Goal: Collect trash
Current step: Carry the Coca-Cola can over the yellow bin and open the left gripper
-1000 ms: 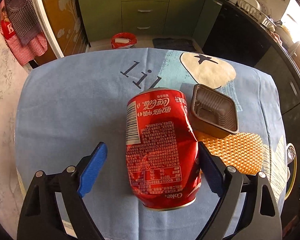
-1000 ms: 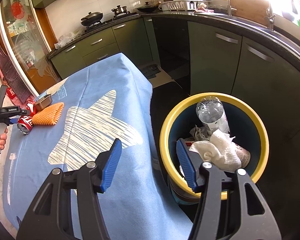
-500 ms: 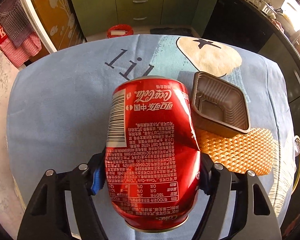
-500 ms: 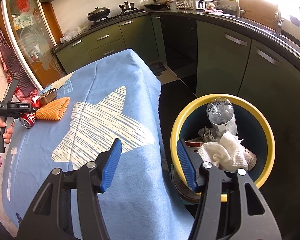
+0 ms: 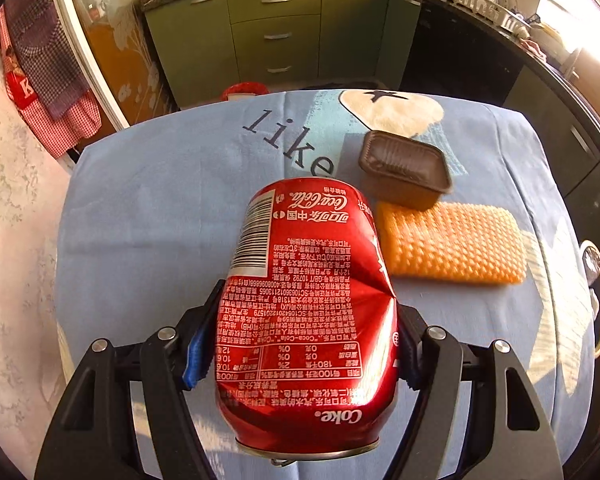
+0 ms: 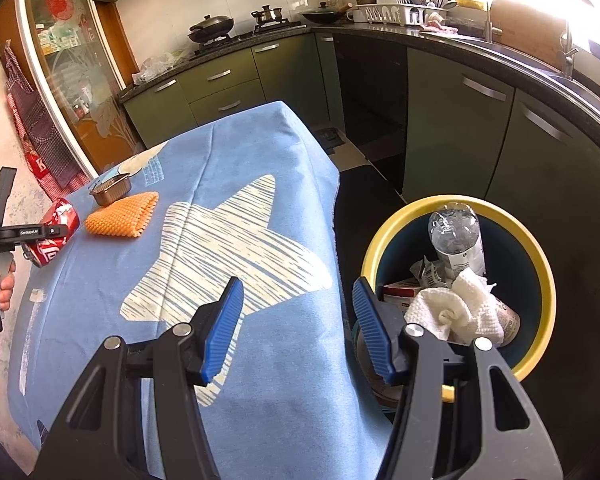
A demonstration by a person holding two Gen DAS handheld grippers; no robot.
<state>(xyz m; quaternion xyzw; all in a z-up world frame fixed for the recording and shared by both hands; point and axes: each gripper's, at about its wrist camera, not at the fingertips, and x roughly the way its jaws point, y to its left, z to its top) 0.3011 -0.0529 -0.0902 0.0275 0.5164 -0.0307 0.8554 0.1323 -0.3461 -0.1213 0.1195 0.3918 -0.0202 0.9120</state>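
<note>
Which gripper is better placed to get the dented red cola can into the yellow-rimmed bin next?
Left. The left gripper is already clamped on the dented red cola can. The right gripper is open and holds nothing, though it hangs nearer the yellow-rimmed bin.

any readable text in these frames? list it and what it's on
"Coca-Cola" and "Coke", upside down: red can, held in the left hand-held gripper.
"like": blue tablecloth.
"K": red checked cloth hanging at left.
Can's Chinese small print, barcode digits, bottle label in the bin, left hand-held gripper's lettering: too small to read.
</note>
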